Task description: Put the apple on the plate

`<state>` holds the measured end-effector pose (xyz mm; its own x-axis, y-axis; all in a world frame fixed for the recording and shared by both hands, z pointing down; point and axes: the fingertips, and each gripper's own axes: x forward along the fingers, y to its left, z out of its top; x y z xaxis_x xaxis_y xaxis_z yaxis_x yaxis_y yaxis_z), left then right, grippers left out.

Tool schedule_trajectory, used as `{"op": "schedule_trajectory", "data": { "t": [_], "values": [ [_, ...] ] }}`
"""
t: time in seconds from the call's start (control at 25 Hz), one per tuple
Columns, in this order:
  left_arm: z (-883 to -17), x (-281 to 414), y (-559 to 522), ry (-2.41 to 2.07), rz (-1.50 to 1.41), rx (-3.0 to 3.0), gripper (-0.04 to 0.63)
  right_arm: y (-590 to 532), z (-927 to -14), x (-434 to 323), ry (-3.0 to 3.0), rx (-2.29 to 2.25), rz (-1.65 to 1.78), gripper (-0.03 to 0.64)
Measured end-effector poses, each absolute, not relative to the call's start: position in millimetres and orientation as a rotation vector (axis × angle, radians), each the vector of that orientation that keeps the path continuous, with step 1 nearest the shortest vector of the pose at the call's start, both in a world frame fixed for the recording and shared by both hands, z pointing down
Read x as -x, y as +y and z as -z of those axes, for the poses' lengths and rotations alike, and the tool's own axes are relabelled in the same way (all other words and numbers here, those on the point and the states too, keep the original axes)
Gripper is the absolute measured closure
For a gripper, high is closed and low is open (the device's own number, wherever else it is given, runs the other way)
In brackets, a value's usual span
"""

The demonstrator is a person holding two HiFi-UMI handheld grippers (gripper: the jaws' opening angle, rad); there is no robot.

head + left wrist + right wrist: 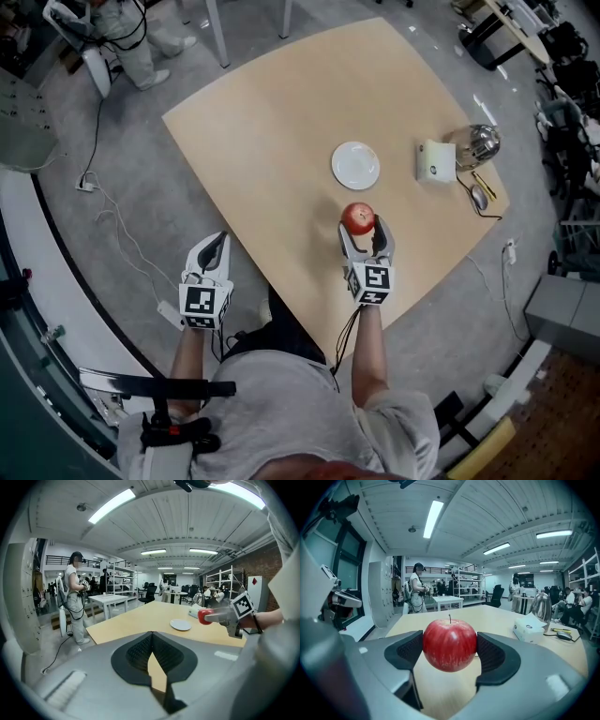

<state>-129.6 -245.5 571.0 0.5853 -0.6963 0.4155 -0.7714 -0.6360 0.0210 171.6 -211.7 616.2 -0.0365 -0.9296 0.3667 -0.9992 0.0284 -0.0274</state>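
A red apple (pixel 357 218) (pixel 450 644) hangs above the near right part of the wooden table (pixel 281 122), clamped between the pads of my right gripper (pixel 365 228) (pixel 450 652). The white plate (pixel 355 165) (pixel 180 625) lies bare on the table just beyond the apple. My left gripper (pixel 216 246) (pixel 152 641) is off the table's near left edge, over the floor, with its pad tips touching and nothing between them. In the left gripper view the right gripper (pixel 220 617) carries the apple (pixel 203 616) a little to the right of the plate.
A white tissue box (pixel 436 160), a metal kettle (pixel 478 143), a mouse (pixel 480 197) and a pen sit at the table's right corner. A person (pixel 75 597) stands on the floor beyond the far left. Cables run across the floor at left.
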Motion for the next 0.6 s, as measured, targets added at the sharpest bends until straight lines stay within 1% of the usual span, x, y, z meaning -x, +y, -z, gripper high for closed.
{"op": "schedule_trajectory", "data": {
  "t": [0.6],
  "values": [
    [-591.4, 112.5, -279.5, -1.179, -0.598, -2.599, 0.577, -264.1, -655.7, -192.6, -2.035, -1.993, -0.427, 0.250]
  ]
}}
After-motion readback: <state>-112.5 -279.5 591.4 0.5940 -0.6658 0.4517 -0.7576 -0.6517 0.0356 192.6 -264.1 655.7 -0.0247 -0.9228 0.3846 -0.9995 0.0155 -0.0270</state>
